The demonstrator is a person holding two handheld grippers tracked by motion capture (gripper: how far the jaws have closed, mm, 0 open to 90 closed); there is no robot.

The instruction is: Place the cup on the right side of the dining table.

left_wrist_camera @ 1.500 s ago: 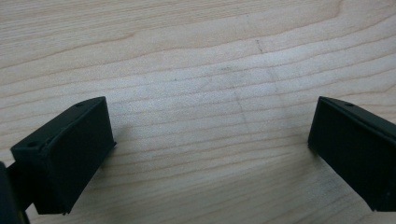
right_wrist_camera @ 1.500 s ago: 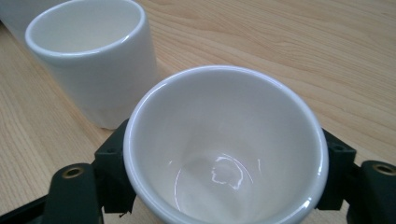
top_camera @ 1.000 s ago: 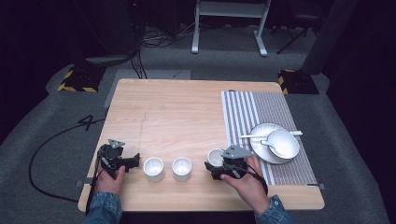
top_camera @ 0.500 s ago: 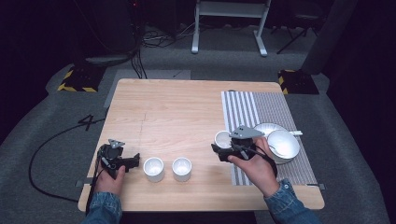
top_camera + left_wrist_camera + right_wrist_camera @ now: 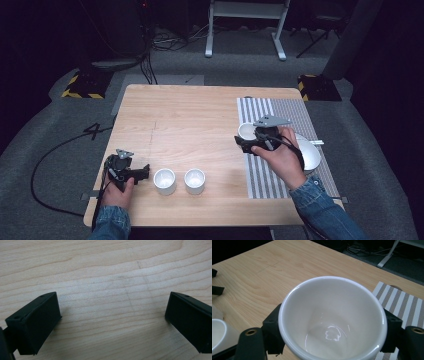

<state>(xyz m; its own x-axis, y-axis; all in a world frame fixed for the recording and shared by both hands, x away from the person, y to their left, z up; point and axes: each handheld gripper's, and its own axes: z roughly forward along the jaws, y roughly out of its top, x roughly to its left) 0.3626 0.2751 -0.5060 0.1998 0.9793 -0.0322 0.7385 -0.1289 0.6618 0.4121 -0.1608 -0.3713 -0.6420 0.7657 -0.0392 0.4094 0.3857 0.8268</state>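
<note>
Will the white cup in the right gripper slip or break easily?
The cup looks glossy and glazed, so it is probably slippery in the right gripper. It looks like ceramic, so it would likely chip or break if dropped. Its jaws grip it from both sides, which should help.

Wooden table (image 5: pixel 190 120); striped mat (image 5: pixel 265 172) at right edge.

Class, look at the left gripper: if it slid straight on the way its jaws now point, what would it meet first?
Probably the nearer white cup. The left gripper lies low with its open jaws aimed right along the table, the cup just ahead. Height is hard to judge, though.
</note>
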